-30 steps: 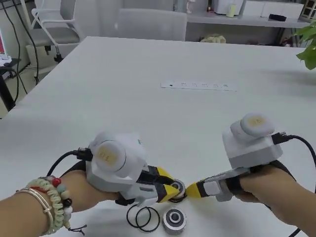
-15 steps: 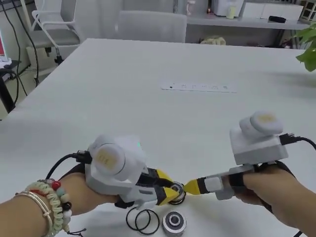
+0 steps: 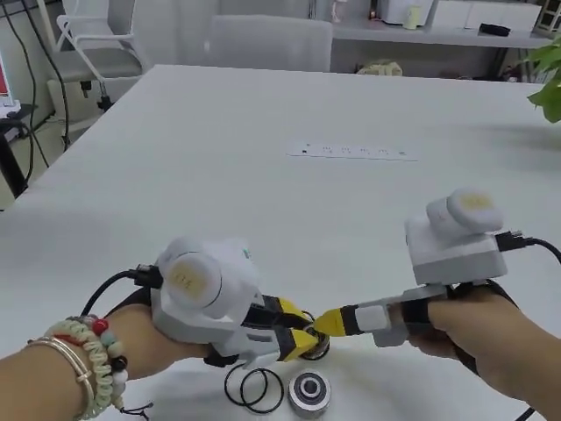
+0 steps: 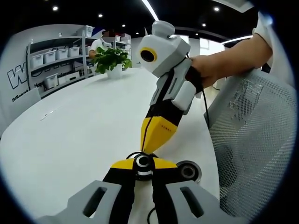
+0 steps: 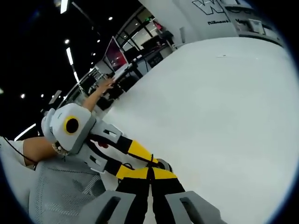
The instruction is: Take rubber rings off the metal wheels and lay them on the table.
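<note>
Metal wheel (image 4: 143,162) sits clamped between the yellow jaws of our left gripper (image 3: 307,337), held just above the table (image 3: 263,184) at its near edge. Our right gripper (image 3: 321,323) has its jaws drawn together to a narrow point, and that point now touches the upper rim of the held wheel.

That is the change. A second ago the right tip lay lower and a little to the right of the wheel. Since then it has slid in and climbed, and the hand behind it has lifted, while the left gripper has kept the wheel in nearly the same place. We read this as the start of the peel, with the tip working at the rubber ring on this wheel. Whether the jaws have actually caught the ring we cannot tell, because the contact is too small to make out.

Just in front of the left gripper, two loose rings (image 3: 252,386) lie overlapping on the table. Beside them stands a second wheel (image 3: 308,392), and we cannot tell if it carries a ring. So part of the job looks done, and this wheel is the one in hand.
</note>
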### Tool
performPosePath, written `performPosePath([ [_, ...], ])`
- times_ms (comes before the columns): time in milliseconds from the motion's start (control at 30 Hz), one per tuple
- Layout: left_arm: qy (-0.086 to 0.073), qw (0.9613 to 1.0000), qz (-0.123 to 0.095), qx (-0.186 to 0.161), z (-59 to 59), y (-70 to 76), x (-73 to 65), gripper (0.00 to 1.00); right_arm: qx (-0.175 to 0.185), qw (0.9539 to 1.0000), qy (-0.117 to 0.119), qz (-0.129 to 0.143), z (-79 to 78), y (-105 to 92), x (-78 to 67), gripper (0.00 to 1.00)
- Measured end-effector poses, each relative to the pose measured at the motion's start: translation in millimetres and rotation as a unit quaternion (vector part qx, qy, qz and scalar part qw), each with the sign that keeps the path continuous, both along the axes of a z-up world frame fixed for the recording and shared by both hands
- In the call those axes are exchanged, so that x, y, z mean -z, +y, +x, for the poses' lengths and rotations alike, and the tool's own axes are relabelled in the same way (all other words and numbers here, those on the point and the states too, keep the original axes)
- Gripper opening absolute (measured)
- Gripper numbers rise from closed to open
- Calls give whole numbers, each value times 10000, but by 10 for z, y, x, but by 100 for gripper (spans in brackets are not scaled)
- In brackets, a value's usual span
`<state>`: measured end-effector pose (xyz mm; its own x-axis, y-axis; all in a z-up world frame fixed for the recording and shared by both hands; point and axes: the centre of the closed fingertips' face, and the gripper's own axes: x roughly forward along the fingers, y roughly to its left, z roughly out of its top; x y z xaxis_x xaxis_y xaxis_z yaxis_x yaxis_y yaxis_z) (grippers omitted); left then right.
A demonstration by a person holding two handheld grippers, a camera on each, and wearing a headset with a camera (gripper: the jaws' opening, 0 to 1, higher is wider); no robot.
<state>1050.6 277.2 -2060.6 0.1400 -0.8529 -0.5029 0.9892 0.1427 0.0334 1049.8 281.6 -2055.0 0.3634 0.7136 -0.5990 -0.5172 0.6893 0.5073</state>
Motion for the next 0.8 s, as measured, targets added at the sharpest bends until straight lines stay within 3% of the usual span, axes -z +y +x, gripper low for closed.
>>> performPosePath([
  [167, 30, 10000, 4, -14, 1, 0, -2, 7, 37, 10000, 74, -37, -3, -53, 40, 0],
  [333, 73, 9998, 157, 32, 3, -6, -13, 7, 67, 10000, 55, 32, -21, -26, -2, 0],
  [467, -17, 9994, 304, 155, -6, 38, -14, 10, 78, 9999, 28, 63, -23, -20, -29, 0],
  [800, -39, 9997, 191, 173, 24, 136, -248, 17, 225, 9994, -28, 250, 42, -78, -102, 0],
])
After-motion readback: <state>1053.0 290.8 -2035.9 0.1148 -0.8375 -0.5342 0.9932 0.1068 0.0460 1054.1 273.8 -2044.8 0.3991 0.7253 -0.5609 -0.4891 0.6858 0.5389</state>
